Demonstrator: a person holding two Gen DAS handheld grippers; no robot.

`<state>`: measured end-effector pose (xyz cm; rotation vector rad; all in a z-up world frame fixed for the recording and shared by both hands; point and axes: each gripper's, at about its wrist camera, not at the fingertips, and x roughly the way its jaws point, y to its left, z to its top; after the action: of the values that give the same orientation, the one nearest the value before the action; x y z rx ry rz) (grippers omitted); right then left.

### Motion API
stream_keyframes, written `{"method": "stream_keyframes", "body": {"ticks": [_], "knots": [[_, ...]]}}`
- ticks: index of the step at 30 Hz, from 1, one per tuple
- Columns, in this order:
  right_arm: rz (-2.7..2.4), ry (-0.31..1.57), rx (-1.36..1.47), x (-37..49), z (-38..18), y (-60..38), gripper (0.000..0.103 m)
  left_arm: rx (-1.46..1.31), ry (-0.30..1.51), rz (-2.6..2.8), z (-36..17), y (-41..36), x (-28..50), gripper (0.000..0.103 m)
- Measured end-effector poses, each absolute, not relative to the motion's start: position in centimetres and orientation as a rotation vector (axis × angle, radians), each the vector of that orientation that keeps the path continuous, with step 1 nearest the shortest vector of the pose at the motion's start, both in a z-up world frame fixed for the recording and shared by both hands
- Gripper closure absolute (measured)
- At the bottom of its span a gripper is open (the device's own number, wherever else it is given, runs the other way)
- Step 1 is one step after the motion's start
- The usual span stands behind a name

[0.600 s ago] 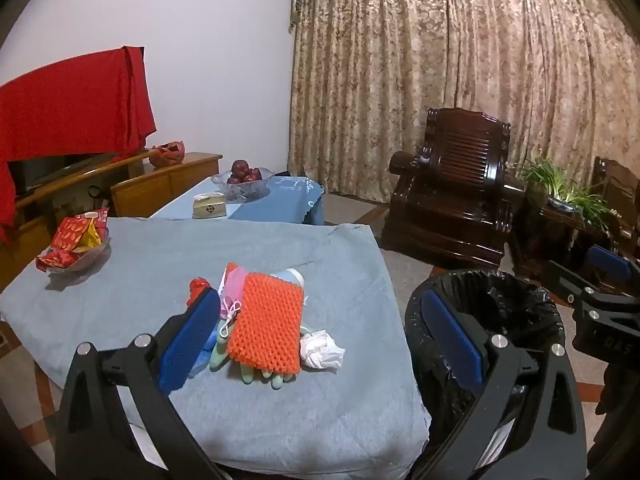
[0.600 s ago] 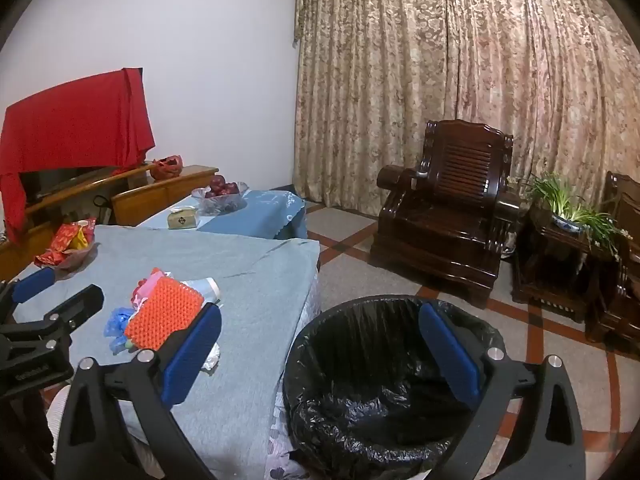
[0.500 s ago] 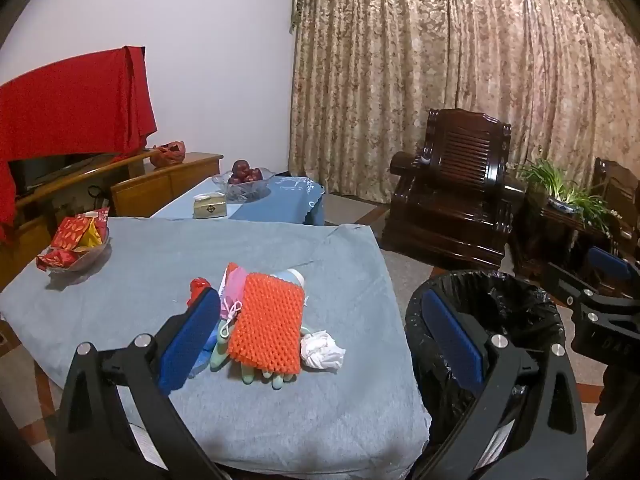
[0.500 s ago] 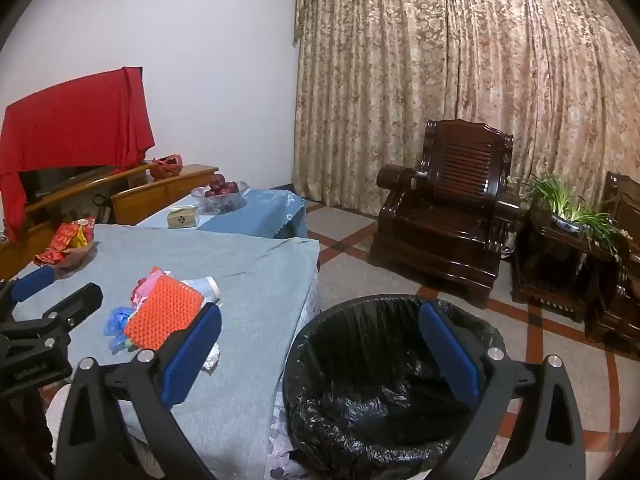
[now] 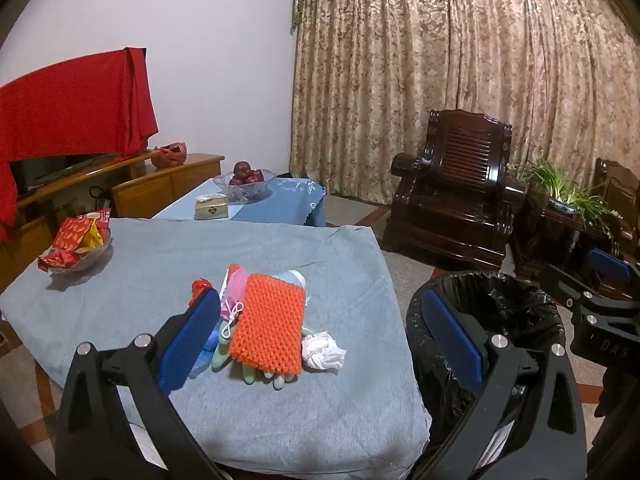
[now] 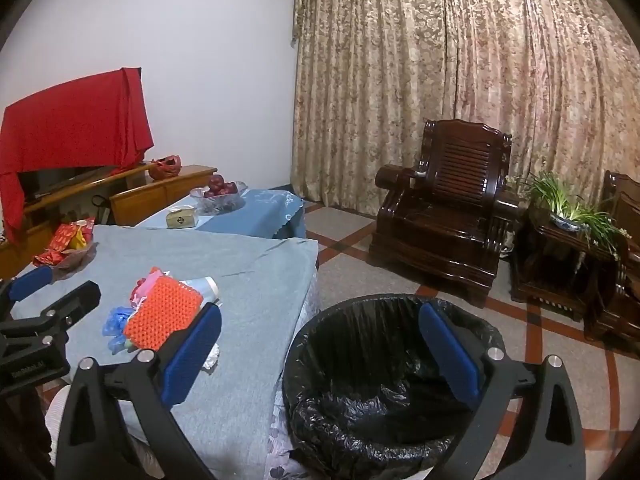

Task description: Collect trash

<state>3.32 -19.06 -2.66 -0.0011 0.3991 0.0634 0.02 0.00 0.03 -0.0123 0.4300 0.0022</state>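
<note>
So the trash is one little heap near the front right part of the grey-blue tablecloth (image 5: 120, 280). On top is an orange knobbly pad (image 5: 269, 326), with its long axis running away from the cameras and tipped a bit to the right. Tucked against its near right corner is a crumpled white tissue (image 5: 322, 351). Pale green glove fingers (image 5: 262, 376) poke out from under the near edge, there's a pink drawstring pouch (image 5: 232, 300) and something blue and crinkly (image 6: 116, 322) on the left side, and a pale cup or tube (image 5: 294, 278) peeks out at the far end. Can't tell what's buried under the pad.

The left gripper (image 5: 320, 344) is basically lined up on the heap: jaws spread wide, nothing between them, left pad just beside the pink pouch, and the heap sits a bit left of the centre line. I'd say it only needs to go forward and down, nudging left.

The right gripper (image 6: 320, 352) is also wide open and empty, but it's hanging over the bin with the black liner (image 6: 472, 316), which stands on the floor right beside the table's right edge. From there the heap is off to the left, so the left one is clearly nearer.

If it goes for the pad, closing across the short side looks easiest. The tissue might roll off.
</note>
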Motion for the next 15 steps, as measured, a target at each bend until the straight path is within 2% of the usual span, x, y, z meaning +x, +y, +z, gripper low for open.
{"method": "stream_keyframes", "body": {"ticks": [15], "knots": [[0.06,0.402,0.008,2.92,-2.23,-19.25,0.006,-0.011,0.43,0.005,0.4,0.41,0.0,0.005]]}}
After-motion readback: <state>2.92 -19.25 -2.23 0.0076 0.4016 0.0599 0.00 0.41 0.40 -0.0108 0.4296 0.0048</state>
